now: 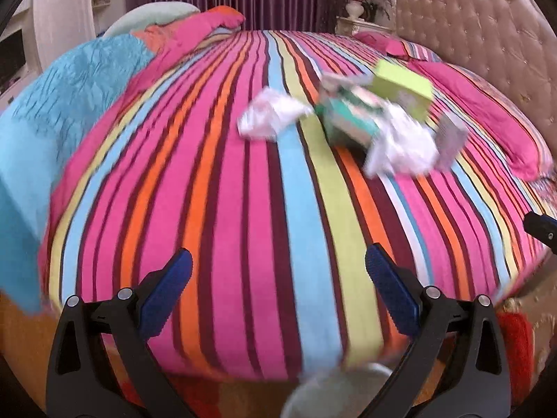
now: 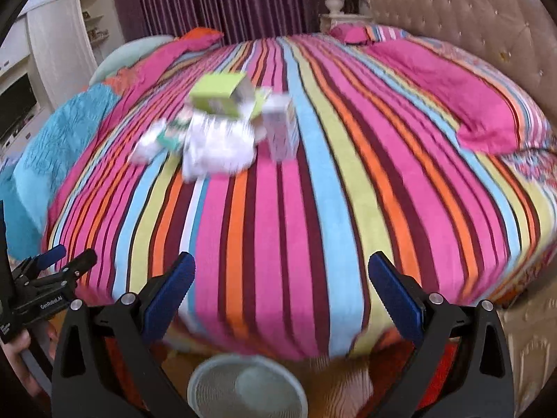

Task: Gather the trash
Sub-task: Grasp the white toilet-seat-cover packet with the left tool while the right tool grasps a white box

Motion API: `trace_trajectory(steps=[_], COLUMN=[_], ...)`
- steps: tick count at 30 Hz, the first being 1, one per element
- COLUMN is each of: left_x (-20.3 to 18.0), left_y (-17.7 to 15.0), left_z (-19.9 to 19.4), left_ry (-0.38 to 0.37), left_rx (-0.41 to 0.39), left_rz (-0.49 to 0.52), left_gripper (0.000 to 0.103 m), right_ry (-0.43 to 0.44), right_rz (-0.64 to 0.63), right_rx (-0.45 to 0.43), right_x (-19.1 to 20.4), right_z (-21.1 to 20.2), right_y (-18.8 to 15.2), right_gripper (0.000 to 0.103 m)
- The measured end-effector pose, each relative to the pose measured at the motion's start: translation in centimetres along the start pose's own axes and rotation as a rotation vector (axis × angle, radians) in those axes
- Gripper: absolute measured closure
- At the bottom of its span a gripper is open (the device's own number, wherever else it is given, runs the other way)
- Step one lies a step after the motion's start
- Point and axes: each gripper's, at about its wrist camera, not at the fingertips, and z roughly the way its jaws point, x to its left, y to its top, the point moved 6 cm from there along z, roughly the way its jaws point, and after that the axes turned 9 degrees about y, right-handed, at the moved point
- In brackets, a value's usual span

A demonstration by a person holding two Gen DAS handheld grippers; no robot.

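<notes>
- My left claw (image 1: 278,264) and right claw (image 2: 282,268) both hang spread wide with nothing between the fingers, low in each frame above the near edge of the striped bed (image 2: 313,209).
- Bare striped cover fills mid-frame.
- The trash pile (image 1: 351,118) lies upper centre: crumpled white paper, a teal carton, a lime-green box (image 2: 217,94), all blurred.
- A white basket (image 2: 247,386) sits at bottom centre.
</notes>
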Motion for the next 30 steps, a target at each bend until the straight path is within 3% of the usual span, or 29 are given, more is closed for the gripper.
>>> trace_trajectory(steps=[6,10,16,23,24,25,26,28,30], left_x=[0.3,-0.8,-2.0,-2.7,-2.7,-2.9,-3.1,-3.2,-3.2], left_y=[7.9,11.3,13.5,14.5,14.5,14.5,14.3,14.4,14.4], left_z=[5.0,8.4,13.3,17.9,18.2,18.6,18.8,18.8,18.4], left_ry=[-0.011,-0.03,-0.028,0.058,0.069,0.064,0.077,0.086,0.095], left_rx=[-0.036,-0.024,0.02,0.068,0.071,0.083,0.096,0.09,0.084], left_rz=[-0.003,0.029,0.096,0.187,0.198,0.209,0.216,0.216,0.205], left_gripper=[0.006,0.006,0.006,0.009,0.015,0.029,0.03,0.032,0.033], right_ry=[-0.003,-0.002,-0.013,-0.033,-0.036,-0.036,-0.029,-0.001,0.042], right_rz=[0.0,-0.012,-0.004,-0.005,-0.005,-0.006,-0.004,0.011,0.031], right_rx=[-0.01,0.004,0.033,0.072,0.077,0.084,0.099,0.129,0.149], right_x=[-0.7,-0.7,-1.7,-2.1,-2.2,-2.2,-2.3,-2.3,-2.4], right_z=[4.6,7.3,10.0,12.3,12.6,12.8,13.1,13.7,13.6], right_y=[5.2,7.5,9.0,10.0,10.1,10.0,9.9,9.6,9.2], right_gripper=[0.008,0.008,0.008,0.009,0.015,0.029,0.034,0.058,0.068])
